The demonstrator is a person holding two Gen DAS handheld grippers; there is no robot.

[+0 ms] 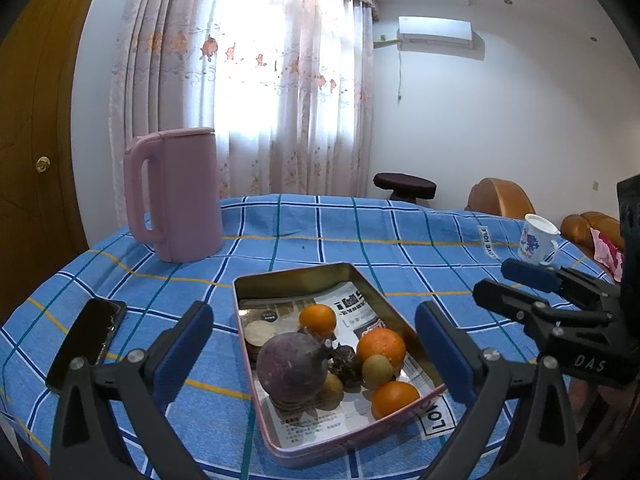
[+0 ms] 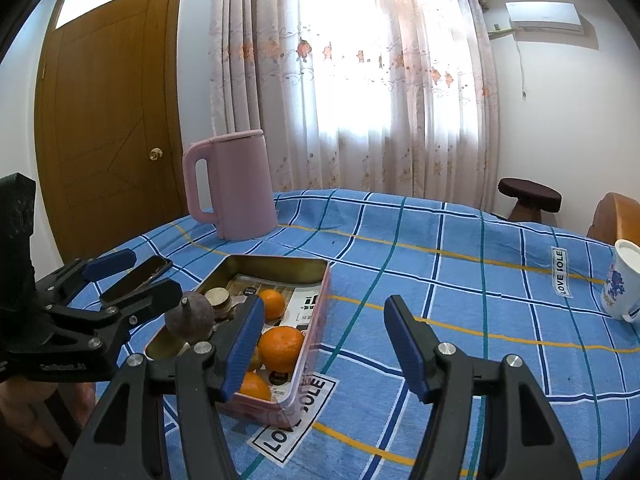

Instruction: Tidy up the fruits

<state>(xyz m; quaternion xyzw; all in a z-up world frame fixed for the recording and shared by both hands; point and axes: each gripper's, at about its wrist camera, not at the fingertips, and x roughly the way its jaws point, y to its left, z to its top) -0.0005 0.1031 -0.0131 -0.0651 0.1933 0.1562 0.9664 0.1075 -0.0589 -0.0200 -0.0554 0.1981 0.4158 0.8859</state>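
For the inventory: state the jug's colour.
The jug is plain pale pink, clearest in the left wrist view.

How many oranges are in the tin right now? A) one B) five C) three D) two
C: the left wrist view shows three oranges inside the metal tin, beside a large dark purple fruit and small yellow-green fruits.
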